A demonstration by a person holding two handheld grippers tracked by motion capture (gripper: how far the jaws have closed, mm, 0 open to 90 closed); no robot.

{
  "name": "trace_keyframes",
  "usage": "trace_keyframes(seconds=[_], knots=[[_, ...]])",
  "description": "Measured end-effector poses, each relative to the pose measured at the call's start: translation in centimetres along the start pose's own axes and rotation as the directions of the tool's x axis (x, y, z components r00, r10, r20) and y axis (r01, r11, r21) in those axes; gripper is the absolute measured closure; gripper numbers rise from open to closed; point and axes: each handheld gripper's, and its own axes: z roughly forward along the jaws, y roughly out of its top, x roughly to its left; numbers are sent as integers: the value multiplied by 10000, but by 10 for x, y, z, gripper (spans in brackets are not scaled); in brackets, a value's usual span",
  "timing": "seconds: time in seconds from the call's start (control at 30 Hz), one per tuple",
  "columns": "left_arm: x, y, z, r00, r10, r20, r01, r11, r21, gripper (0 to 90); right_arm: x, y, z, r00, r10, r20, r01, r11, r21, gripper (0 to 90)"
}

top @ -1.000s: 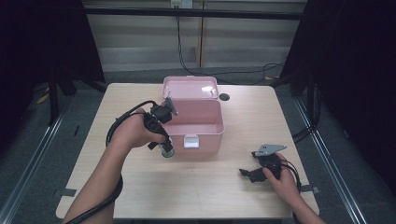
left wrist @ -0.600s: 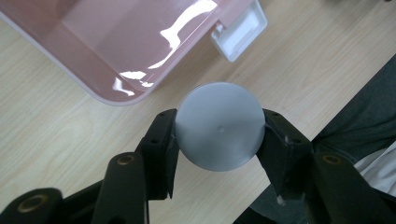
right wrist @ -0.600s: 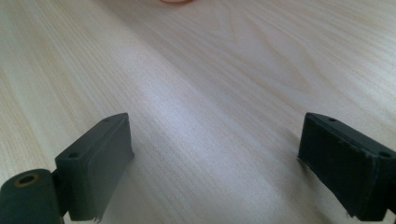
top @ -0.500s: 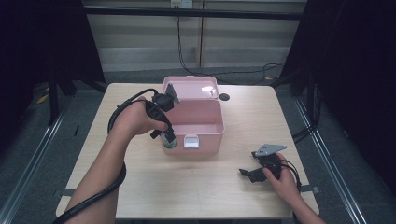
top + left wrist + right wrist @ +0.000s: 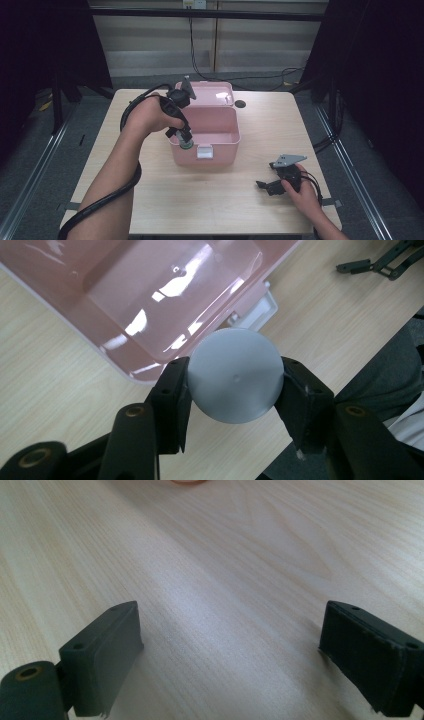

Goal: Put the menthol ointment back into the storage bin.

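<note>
One gripper, the left [image 5: 184, 139], had lifted its clamped grey-bottomed cup [image 5: 235, 375] to the pink box's [image 5: 220, 145] near-left rim, ready to drop in; the right gripper [image 5: 240, 650] rested open.

table [image 5: 210, 210]: light wood, set on a grey floor
cables [image 5: 260, 77]: black, seen trailing behind the table

Left hand-held gripper [image 5: 184, 136] points down, jaws clamped — right hand-held gripper [image 5: 272, 186] lies low, jaws wide apart.
</note>
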Motion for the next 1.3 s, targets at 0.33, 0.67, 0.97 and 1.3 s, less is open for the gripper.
trace_keyframes(seconds=[0.33,0.67,0.97,1.3], knots=[[1,21,0,9998,-169,-127,166,9996,-241,502,0,0,0,10000,-8,-7,8,10000,-3,90],[10,33,8,9993,-317,-221,308,9987,-399,502,0,0,0,10000,-10,-8,10,10000,-3,90],[23,39,21,9974,-686,-204,672,9958,-625,502,0,0,0,10000,-9,-8,9,10000,-4,90],[30,43,43,9956,-848,-397,831,9956,-434,502,0,0,0,10000,-8,-10,8,10000,-4,90]])
